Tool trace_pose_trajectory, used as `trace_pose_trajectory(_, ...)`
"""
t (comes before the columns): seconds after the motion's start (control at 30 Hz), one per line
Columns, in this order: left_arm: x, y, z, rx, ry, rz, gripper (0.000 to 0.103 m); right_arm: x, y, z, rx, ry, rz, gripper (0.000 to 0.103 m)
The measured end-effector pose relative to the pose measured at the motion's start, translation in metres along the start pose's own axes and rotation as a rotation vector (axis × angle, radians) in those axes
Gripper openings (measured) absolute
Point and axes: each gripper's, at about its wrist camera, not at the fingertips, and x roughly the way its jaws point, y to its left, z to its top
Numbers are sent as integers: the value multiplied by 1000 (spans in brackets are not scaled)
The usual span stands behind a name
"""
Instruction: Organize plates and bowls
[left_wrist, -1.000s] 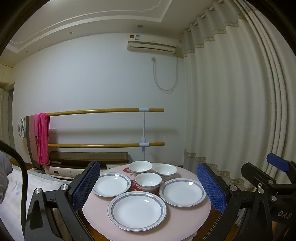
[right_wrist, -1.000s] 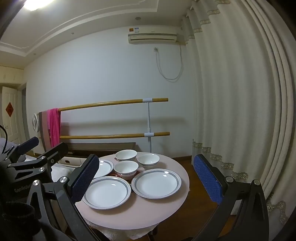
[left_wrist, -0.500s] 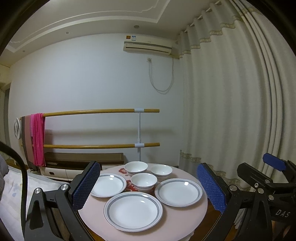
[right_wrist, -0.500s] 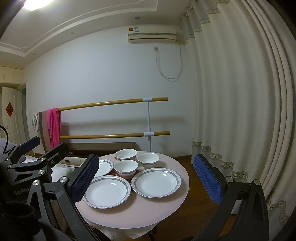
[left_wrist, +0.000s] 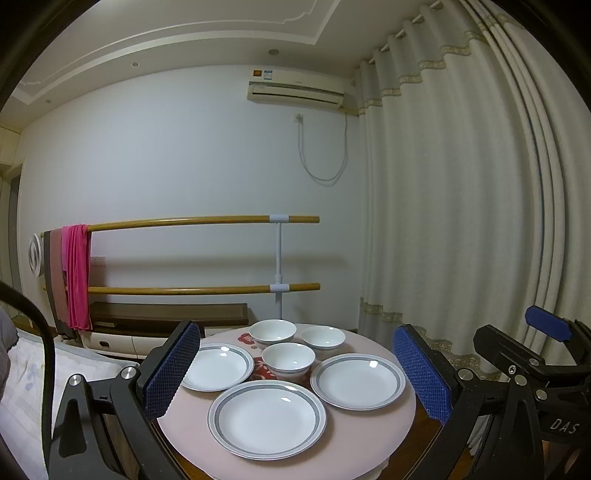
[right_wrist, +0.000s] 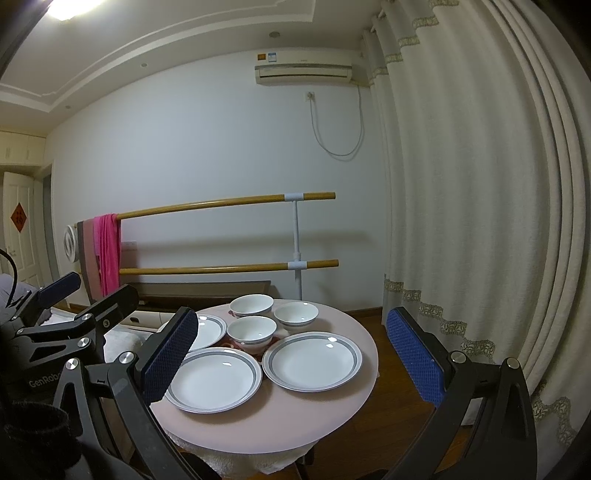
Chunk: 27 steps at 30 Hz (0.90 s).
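Over the last second the view from the left gripper (left_wrist: 295, 373) has slid a little, so the table (left_wrist: 369, 435) and crockery sit slightly further left and lower between its fingers than before; from the right gripper (right_wrist: 291, 354) almost nothing has shifted. Not one dish has moved. I would judge the work has yet to begin, with both tools merely lining up on the spread.

Taking it from the left: the left gripper is spread wide and carries nothing, its blue pads (left_wrist: 171, 369) well apart and short of any dish. On the round pink table the left plate (left_wrist: 218, 367) lies flat, partly hidden behind that pad. Next comes the front plate (left_wrist: 266, 419), nearest the edge. Behind it three white bowls cluster upright: the back bowl (left_wrist: 272, 331), the middle bowl (left_wrist: 289, 362) and the right bowl (left_wrist: 323, 337), close together over a red printed patch. Then the right plate (left_wrist: 357, 380). All three plates are white with a grey rim band, empty and clean, each lying singly rather than stacked. The right gripper, furthest right, is likewise wide apart and bare-handed.
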Motion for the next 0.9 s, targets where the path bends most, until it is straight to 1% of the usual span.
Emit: trace_pose_trajectory(0.9,7,-1,-8,-1,-19,-4,102,2,4,-2,2,-3,-11,103)
